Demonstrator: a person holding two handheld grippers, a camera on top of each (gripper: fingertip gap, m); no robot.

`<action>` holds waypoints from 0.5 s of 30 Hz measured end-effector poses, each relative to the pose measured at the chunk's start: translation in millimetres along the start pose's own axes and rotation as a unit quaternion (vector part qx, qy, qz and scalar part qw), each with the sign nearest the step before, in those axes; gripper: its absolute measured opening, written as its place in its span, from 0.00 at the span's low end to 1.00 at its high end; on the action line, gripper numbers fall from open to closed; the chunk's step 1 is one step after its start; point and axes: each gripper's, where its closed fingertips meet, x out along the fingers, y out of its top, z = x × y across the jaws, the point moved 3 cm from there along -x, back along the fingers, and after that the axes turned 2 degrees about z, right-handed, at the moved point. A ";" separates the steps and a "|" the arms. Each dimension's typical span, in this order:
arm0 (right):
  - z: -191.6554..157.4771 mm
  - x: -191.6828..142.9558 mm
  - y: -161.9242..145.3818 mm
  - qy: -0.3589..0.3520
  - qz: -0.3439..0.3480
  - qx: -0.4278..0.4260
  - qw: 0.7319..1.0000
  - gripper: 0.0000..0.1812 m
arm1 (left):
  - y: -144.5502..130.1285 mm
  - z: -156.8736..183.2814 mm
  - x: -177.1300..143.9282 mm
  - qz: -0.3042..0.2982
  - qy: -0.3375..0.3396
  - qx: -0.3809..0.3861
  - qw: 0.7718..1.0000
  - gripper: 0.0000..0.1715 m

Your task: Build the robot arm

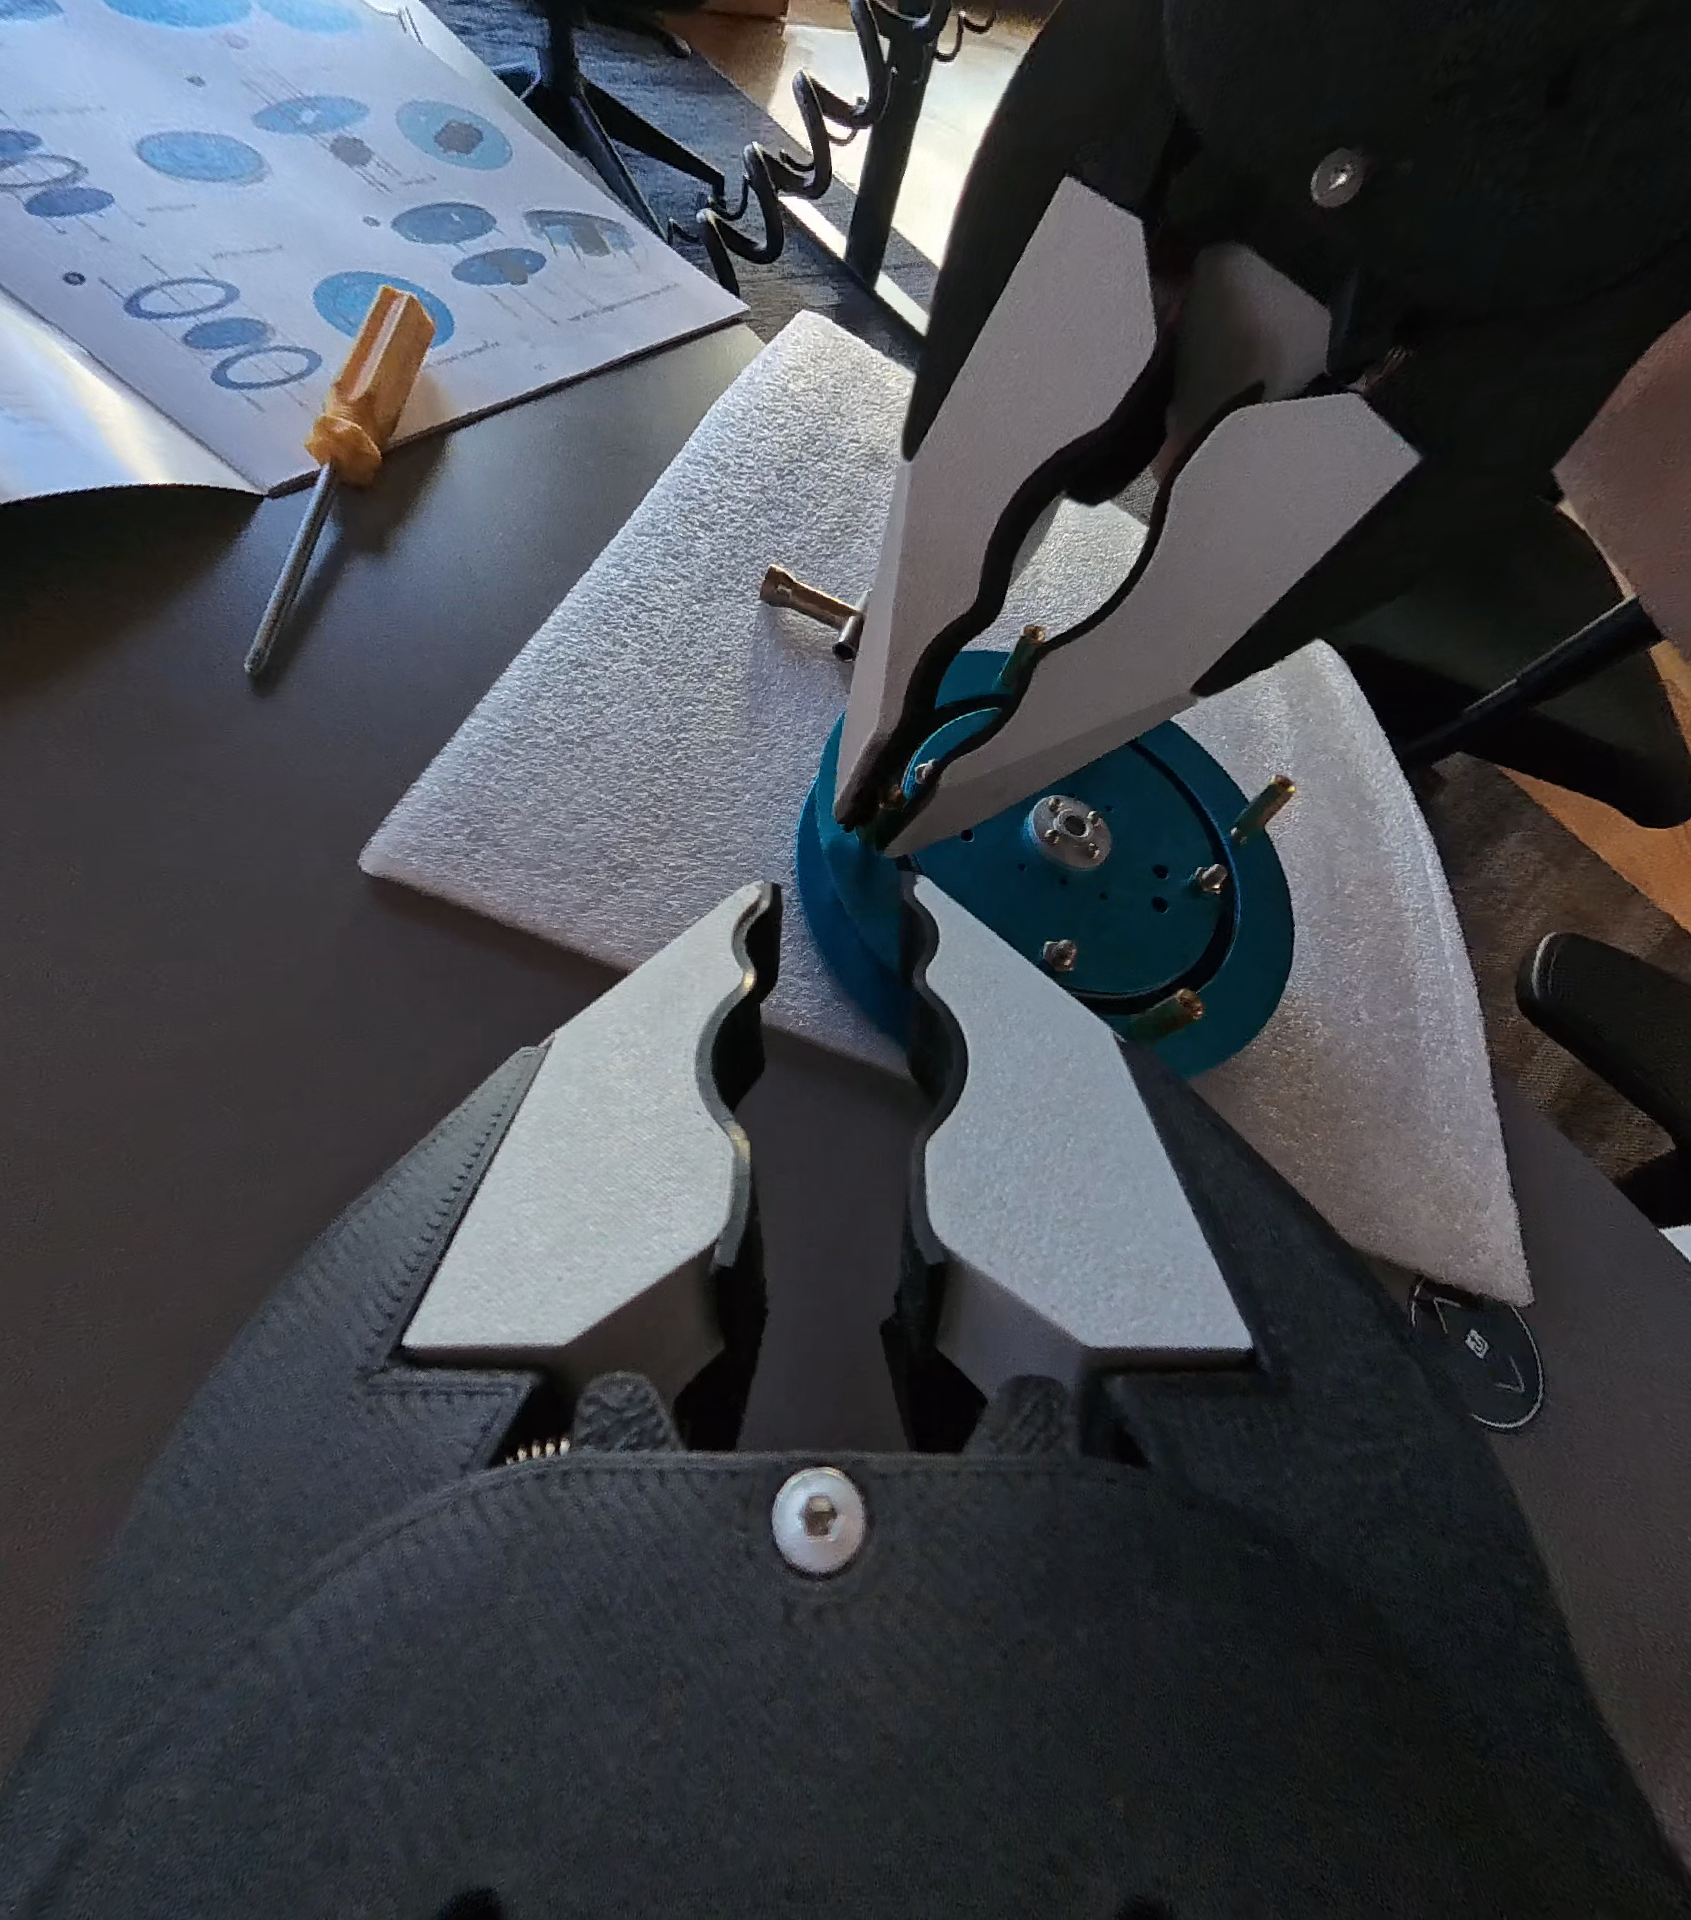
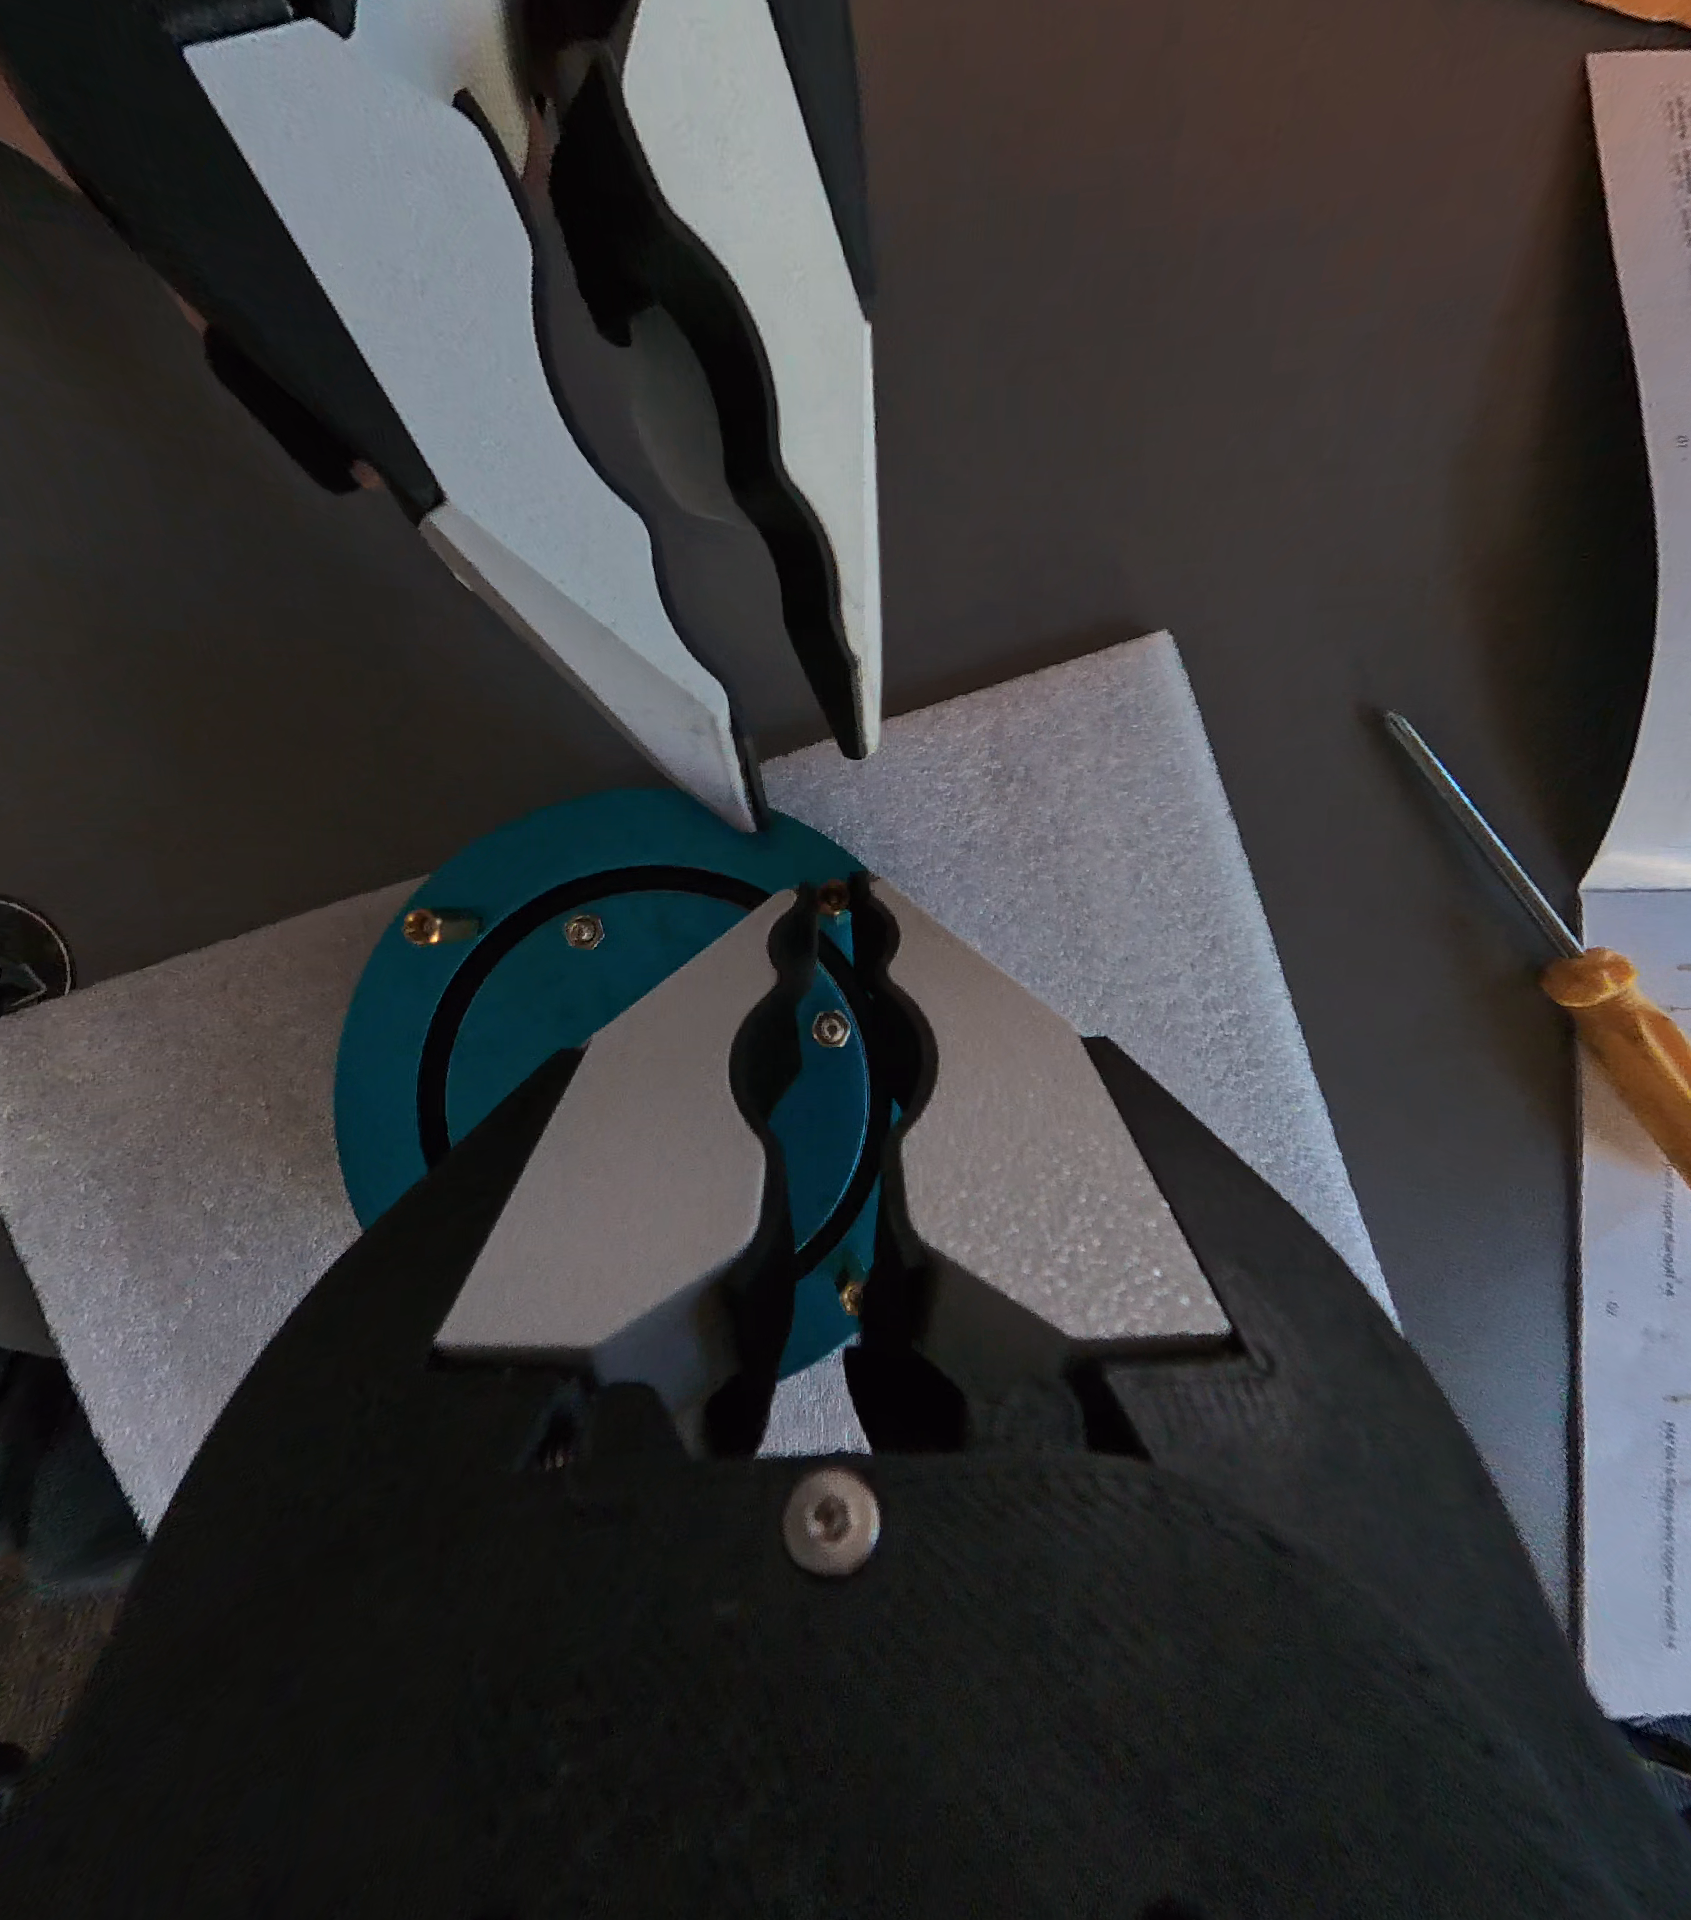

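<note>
the right gripper (image 2: 833, 891) is clenched on a brass standoff (image 2: 830, 896) standing at the rim of the blue disc (image 2: 488, 1049), which lies on a white foam sheet (image 2: 1049, 831) on the dark table (image 2: 1236, 364). the left gripper (image 1: 846, 904) is released, jaws apart, its tips at the disc's (image 1: 1163, 904) near edge; in the right wrist view one fingertip (image 2: 753, 810) touches the rim.

only the left wrist view shows the disc's silver centre hub (image 1: 1069, 831) and a small metal socket wrench (image 1: 810, 608) on the foam. both show the yellow-handled screwdriver (image 1: 373, 384) beside an open manual (image 1: 197, 208) of blue diagrams; its print stays unquoted.
</note>
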 end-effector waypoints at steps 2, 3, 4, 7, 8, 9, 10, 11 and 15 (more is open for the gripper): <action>0.5 0.4 -0.1 0.004 0.010 0.004 1.000 0.02 | 0.9 3.3 0.2 0.007 -0.009 -0.001 1.000 0.12; 0.8 0.0 -0.4 0.009 0.013 0.009 1.000 0.02 | 1.0 4.4 0.2 0.010 -0.013 -0.005 1.000 0.11; 1.8 -0.8 -1.1 0.013 0.014 0.013 1.000 0.02 | 0.7 4.2 -0.3 0.012 -0.014 -0.008 1.000 0.11; 4.2 -5.0 -2.9 0.032 0.023 0.018 0.999 0.02 | 0.6 4.1 -4.5 0.014 -0.019 -0.004 1.000 0.09; 5.3 -7.0 -2.6 0.037 0.027 0.023 0.999 0.02 | 0.9 3.6 -5.8 0.015 -0.019 0.000 1.000 0.09; 6.3 -9.5 -2.1 0.041 0.032 0.027 0.998 0.02 | 0.4 2.1 -6.6 0.013 -0.017 0.004 1.000 0.09; 6.9 -12.6 -1.3 0.043 0.034 0.029 0.998 0.02 | -0.6 0.2 -6.7 0.009 -0.017 0.006 1.000 0.09; 7.4 -16.8 -0.8 0.042 0.034 0.025 0.998 0.03 | -1.4 -1.8 -6.2 0.004 -0.017 0.005 1.000 0.09; 9.0 -32.9 3.5 0.031 0.023 -0.019 0.999 0.05 | 5.6 -2.8 -2.4 0.019 -0.041 -0.008 0.999 0.09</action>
